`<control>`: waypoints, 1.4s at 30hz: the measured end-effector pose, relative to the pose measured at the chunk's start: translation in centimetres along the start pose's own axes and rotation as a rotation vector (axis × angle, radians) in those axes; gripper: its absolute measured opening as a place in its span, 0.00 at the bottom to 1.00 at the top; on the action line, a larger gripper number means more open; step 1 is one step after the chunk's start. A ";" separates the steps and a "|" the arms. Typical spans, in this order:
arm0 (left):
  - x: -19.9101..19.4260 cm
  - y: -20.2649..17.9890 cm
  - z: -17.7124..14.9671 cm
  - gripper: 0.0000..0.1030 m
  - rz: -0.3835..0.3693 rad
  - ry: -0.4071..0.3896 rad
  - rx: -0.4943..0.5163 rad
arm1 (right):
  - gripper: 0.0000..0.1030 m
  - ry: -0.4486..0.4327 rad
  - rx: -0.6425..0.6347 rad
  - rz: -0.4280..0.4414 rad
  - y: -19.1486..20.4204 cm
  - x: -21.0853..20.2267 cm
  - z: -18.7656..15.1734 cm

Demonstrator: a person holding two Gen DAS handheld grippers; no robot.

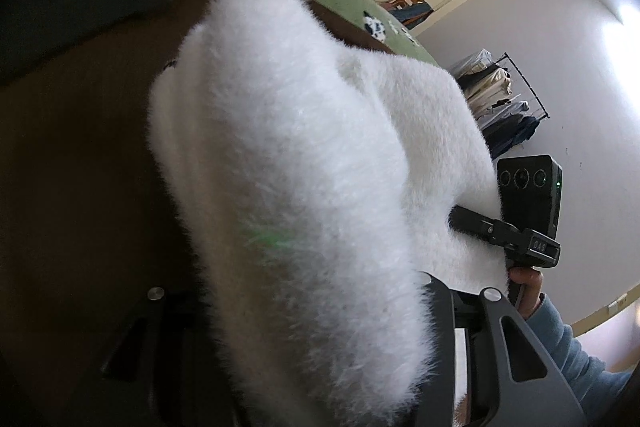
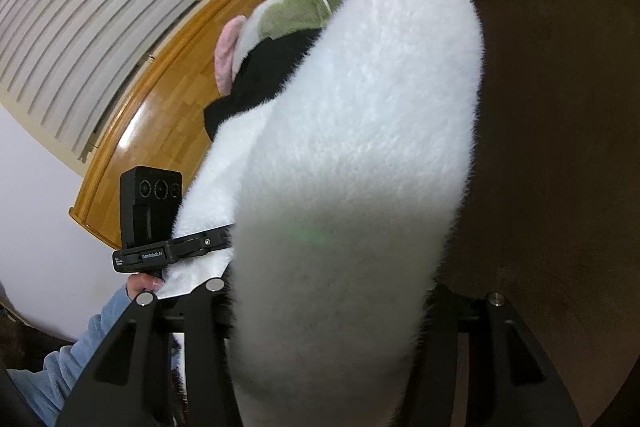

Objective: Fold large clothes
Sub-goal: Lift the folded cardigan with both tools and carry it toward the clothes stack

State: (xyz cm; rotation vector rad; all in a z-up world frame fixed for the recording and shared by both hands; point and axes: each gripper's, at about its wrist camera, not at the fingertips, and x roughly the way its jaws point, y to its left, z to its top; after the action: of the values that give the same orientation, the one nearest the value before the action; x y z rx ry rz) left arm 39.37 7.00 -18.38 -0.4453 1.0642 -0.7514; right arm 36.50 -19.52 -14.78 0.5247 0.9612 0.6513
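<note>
Evidently both grippers, left gripper (image 1: pixel 304 359) and right gripper (image 2: pixel 324 355), had their fingers partly closed on the white fluffy garment (image 1: pixel 288 147); lifting evenly toward twelve o'clock would keep its edge level.

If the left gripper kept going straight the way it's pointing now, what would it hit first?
Nothing new at first: the left gripper is already closed on the fluffy white garment, which fills its line. Beyond that fold probably lies the brown tabletop, though depth is unclear.
</note>
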 end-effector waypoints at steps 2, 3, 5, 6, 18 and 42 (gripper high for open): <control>-1.0 -1.4 0.4 0.43 0.010 0.000 0.020 | 0.48 -0.012 -0.006 0.003 0.9 -1.1 0.0; -1.6 -2.3 0.7 0.43 0.014 -0.001 0.032 | 0.48 -0.020 -0.005 0.005 1.3 -1.7 -0.1; -2.8 -3.1 0.6 0.43 0.018 -0.002 0.047 | 0.48 -0.035 -0.007 0.007 2.5 -3.2 -0.2; -3.2 -3.8 0.7 0.43 0.019 0.000 0.053 | 0.48 -0.043 -0.013 0.006 3.1 -4.1 -0.3; -4.5 -10.9 -1.6 0.43 -0.012 0.020 0.097 | 0.48 -0.105 -0.020 -0.039 5.0 -12.8 -4.0; 11.4 -34.7 -4.5 0.43 -0.189 0.217 0.341 | 0.48 -0.361 0.124 -0.259 -1.1 -40.6 -14.7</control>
State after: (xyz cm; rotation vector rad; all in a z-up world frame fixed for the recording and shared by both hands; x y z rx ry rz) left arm 26.87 -24.72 -4.51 -0.1755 1.0770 -1.1476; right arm 7.27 -47.31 0.69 0.5921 0.7133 0.2518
